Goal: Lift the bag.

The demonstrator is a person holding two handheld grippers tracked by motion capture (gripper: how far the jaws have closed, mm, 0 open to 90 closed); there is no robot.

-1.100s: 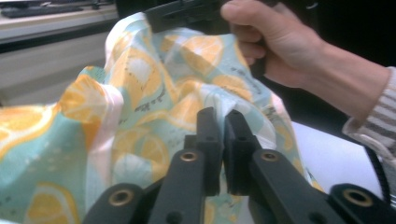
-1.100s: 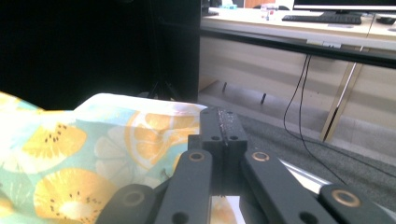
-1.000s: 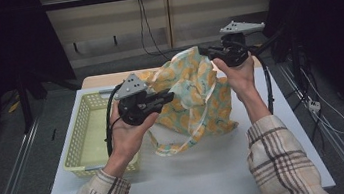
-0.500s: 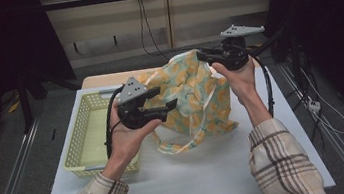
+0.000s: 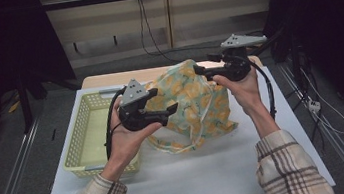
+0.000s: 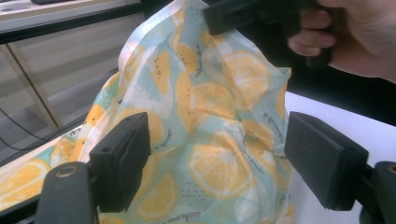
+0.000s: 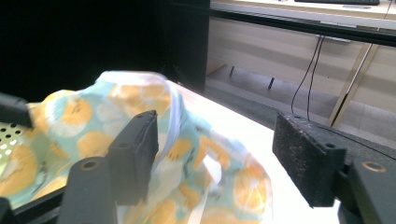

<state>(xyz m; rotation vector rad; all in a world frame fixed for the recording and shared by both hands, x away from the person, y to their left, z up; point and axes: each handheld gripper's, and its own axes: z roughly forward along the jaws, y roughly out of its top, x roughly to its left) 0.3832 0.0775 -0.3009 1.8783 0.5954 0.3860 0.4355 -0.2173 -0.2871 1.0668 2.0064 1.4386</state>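
A light fabric bag printed with lemon slices (image 5: 193, 101) stands puffed up on the white table (image 5: 220, 171). My left gripper (image 5: 169, 112) hovers at the bag's left side, its jaws spread wide. In the left gripper view the bag (image 6: 210, 140) lies between and beyond the open jaws (image 6: 219, 140). My right gripper (image 5: 200, 69) is held at the bag's top right edge, open, also seen as a black jaw (image 6: 233, 14) over the bag. In the right gripper view its jaws (image 7: 215, 149) stand wide apart above the bag (image 7: 116, 126), gripping nothing.
A yellow mesh basket (image 5: 86, 133) sits on the table's left part, just behind my left hand. Loose bag straps (image 5: 186, 143) trail on the table in front of the bag. Cables (image 5: 267, 89) hang from both grippers. Dark floor surrounds the table.
The right gripper has come down and slightly toward me, and the bag's top has sunk with it. The left gripper shifted a little lower and rightward.
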